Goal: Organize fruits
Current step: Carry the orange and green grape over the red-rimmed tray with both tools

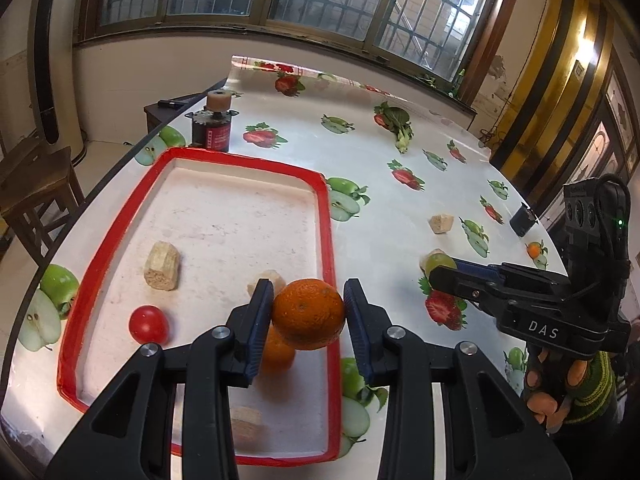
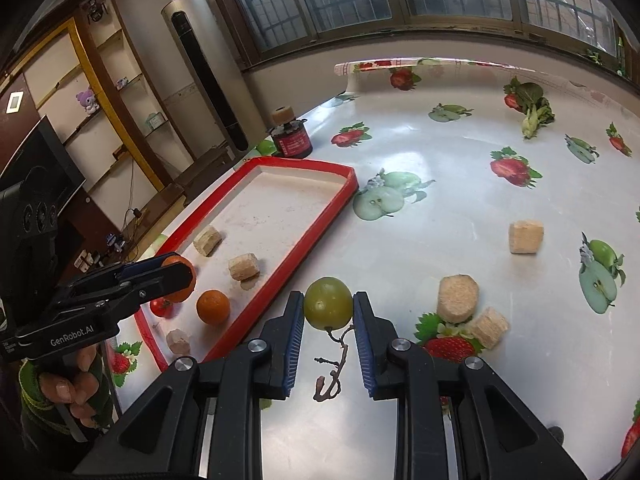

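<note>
Orange fruit fills my left tongs (image 1: 308, 314), gripped above the red-rimmed tray (image 1: 326, 216), where a second orange (image 1: 276, 354) and a tomato (image 1: 149, 323) already lie beneath them. My right tongs (image 2: 328, 310) clamp a green grape (image 2: 328, 303) over the counter (image 2: 440, 200), beside the tray; both loads remain undelivered.

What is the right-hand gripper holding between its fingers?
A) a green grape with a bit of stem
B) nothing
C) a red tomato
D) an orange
A: the right gripper is shut on the green grape, its brown stem hanging below, while the orange sits in the left gripper.
</note>
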{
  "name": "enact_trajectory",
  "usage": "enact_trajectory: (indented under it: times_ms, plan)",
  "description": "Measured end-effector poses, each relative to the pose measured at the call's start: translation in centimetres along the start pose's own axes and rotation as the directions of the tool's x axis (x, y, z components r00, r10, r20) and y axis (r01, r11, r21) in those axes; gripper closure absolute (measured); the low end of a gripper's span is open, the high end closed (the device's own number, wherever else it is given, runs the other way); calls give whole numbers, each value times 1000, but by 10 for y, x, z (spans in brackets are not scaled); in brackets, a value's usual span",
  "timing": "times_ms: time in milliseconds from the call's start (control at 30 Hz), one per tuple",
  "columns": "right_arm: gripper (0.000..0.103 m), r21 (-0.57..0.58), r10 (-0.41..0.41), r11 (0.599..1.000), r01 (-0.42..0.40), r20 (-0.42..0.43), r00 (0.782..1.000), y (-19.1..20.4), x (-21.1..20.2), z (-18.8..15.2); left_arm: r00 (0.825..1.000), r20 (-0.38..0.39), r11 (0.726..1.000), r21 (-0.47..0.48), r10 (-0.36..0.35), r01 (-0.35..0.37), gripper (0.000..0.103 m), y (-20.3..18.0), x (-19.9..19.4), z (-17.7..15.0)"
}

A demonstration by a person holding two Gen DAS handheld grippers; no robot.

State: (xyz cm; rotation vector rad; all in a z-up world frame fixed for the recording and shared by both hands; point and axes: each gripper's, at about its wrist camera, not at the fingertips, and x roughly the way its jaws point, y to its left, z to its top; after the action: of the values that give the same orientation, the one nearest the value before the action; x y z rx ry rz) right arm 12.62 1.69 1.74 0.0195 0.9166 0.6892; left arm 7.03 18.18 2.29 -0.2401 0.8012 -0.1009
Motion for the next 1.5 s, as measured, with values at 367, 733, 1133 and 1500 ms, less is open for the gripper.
enact_trajectory:
  times_ms: [367,733,1133,1500]
  plan:
    - [78,-56,52,997,-52,-8,999,36,36,31,997,5,997,-32,71,-71,69,43,12,30]
    - [78,-92,58,994,-62,-46,997,60,89,64,987,-55,986,-66,153,-156,69,81,57,59]
    - [78,-123,20,992,-37,-138,990,63,147,62,973,-146,978,-85,177,-191,69,97,97,62]
    - [59,-144,9,989,-29,-139,990,65,149,60,948,-228,963,-97,223,-250,50,98,109,62]
